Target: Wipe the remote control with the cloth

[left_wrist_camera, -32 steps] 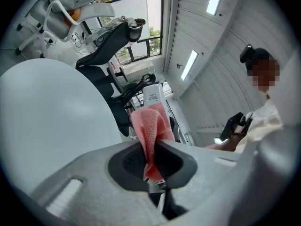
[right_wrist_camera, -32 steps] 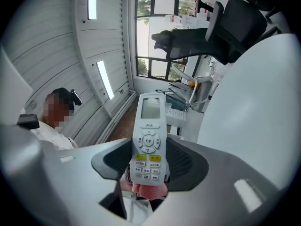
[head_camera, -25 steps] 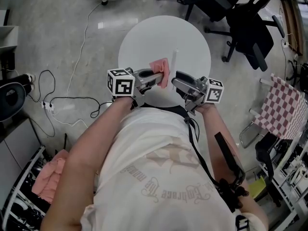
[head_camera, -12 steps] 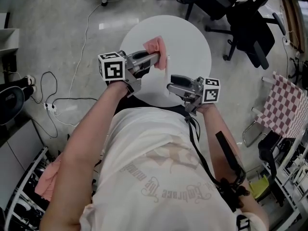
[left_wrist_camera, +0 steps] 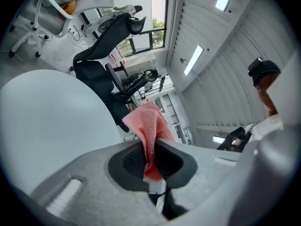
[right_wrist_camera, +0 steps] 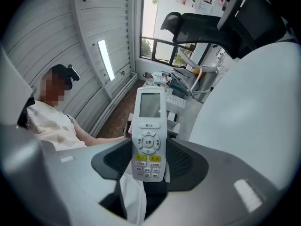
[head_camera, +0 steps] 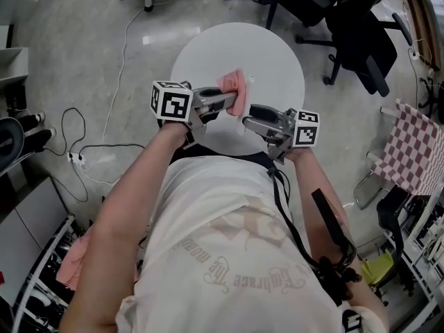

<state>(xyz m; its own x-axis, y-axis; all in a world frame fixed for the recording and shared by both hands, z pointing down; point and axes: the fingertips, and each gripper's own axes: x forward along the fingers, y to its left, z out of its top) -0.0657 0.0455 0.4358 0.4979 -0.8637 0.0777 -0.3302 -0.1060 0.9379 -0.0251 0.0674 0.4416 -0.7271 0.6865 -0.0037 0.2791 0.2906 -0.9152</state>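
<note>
Over the near edge of the bare round white table (head_camera: 267, 50), the left gripper (head_camera: 234, 104) pinches the pink cloth (head_camera: 233, 84) and the right gripper (head_camera: 248, 116) clamps the white remote control (right_wrist_camera: 149, 135). Black office chairs (head_camera: 357, 37) stand beyond the table on the grey floor (head_camera: 83, 47).

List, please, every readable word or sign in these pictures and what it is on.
"开/关": on the remote control, button below its screen.
"E享": its round centre button.
Lower button labels: too small to read.
Cursive print on the person's shirt: upside down, not legible.
</note>
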